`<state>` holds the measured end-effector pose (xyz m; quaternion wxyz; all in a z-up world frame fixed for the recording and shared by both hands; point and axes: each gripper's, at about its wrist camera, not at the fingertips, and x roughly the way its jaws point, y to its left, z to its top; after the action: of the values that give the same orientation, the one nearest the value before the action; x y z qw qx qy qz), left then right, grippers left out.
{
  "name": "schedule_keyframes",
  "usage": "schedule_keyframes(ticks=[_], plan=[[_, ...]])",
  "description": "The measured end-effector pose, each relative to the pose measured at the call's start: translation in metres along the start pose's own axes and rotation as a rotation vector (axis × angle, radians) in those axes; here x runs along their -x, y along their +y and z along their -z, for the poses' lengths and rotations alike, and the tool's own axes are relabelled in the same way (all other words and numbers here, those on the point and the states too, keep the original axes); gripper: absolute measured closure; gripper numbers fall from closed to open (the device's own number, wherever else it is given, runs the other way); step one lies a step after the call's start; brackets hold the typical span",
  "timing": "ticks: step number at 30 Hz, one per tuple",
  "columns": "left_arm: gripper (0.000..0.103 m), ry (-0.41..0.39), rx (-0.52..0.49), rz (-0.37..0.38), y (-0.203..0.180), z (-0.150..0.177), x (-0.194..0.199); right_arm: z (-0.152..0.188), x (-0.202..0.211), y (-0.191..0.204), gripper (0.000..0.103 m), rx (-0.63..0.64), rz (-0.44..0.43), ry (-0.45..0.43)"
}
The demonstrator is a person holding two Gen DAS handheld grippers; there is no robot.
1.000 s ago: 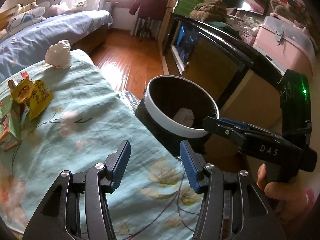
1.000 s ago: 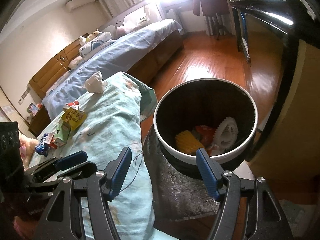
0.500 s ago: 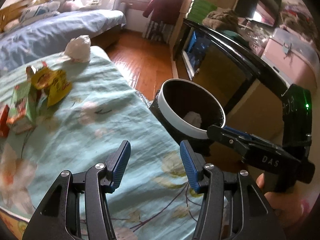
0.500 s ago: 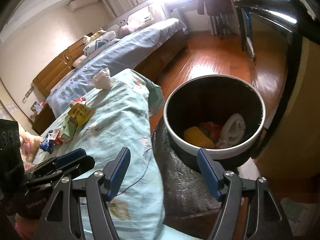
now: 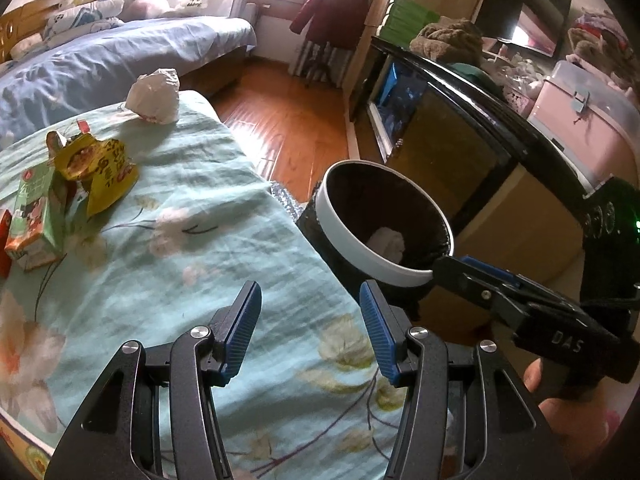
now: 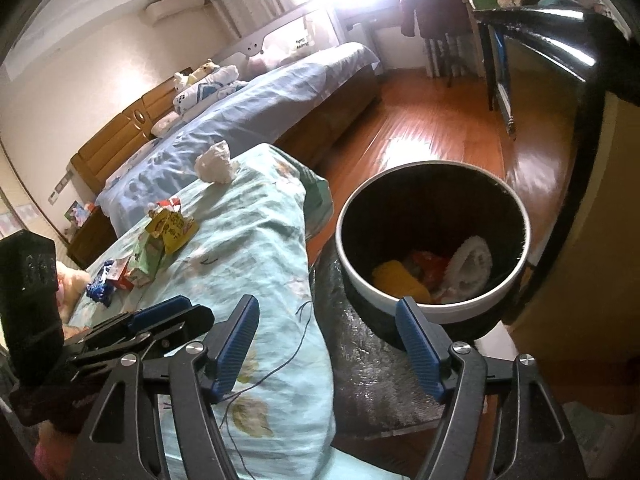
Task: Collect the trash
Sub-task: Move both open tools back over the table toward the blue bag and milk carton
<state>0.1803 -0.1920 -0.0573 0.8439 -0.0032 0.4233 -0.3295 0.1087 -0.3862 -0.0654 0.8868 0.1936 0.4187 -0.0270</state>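
Observation:
A black trash bin with a white rim (image 5: 340, 232) (image 6: 432, 304) stands on the floor beside the table's teal flowered cloth (image 5: 192, 280). It holds a yellow wrapper (image 6: 398, 280), something red and a white piece (image 6: 474, 260). On the cloth lie a crumpled white paper (image 5: 154, 96) (image 6: 214, 162), a yellow wrapper (image 5: 104, 168) (image 6: 172, 228) and a green carton (image 5: 36, 216) (image 6: 146, 260). My left gripper (image 5: 308, 300) hovers open and empty over the cloth's near corner. My right gripper (image 6: 326, 312) stands open and empty just short of the bin.
A bed with blue sheets (image 6: 256, 120) lies behind the table. Wooden floor (image 5: 292, 128) runs between the bed and a black glass cabinet (image 5: 460, 120). A pink box (image 5: 588, 108) sits on the cabinet. A silver mat (image 6: 360, 380) lies under the bin.
The left wrist view has turned, so the bin now sits further right and more of the trash on the cloth shows. The right gripper's jaws stand slightly wider.

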Motion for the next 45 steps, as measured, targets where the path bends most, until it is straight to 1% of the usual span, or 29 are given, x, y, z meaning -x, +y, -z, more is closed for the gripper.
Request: schedule_keyframes(ticks=[2, 6, 12, 17, 23, 27, 35, 41, 45], plan=[[0.051, -0.001, -0.002, 0.002, 0.001, -0.004, -0.001, -0.002, 0.001, -0.004, 0.03, -0.007, 0.004, -0.001], [0.051, -0.015, -0.002, -0.018, 0.009, -0.008, 0.003, -0.006, -0.001, -0.006, 0.03, -0.004, 0.011, -0.004], [0.051, -0.028, 0.022, -0.068, 0.031, -0.009, 0.014, -0.008, -0.013, 0.006, 0.03, 0.006, -0.021, 0.009], [0.051, -0.053, 0.079, -0.118, 0.058, -0.003, 0.03, -0.01, -0.025, 0.03, 0.029, 0.03, -0.063, 0.025], [0.049, -0.108, 0.195, -0.189, 0.1, 0.012, 0.06, -0.014, -0.04, 0.063, 0.029, 0.086, -0.109, 0.042], [0.049, -0.113, 0.25, -0.227, 0.123, 0.019, 0.072, -0.015, -0.051, 0.087, 0.029, 0.123, -0.139, 0.059], [0.049, -0.136, 0.313, -0.29, 0.154, 0.029, 0.095, -0.009, -0.074, 0.131, 0.029, 0.178, -0.2, 0.103], [0.049, -0.158, 0.352, -0.328, 0.174, 0.035, 0.111, -0.008, -0.088, 0.156, 0.029, 0.206, -0.225, 0.12], [0.046, -0.171, 0.375, -0.35, 0.187, 0.037, 0.121, -0.007, -0.095, 0.173, 0.029, 0.223, -0.241, 0.127]])
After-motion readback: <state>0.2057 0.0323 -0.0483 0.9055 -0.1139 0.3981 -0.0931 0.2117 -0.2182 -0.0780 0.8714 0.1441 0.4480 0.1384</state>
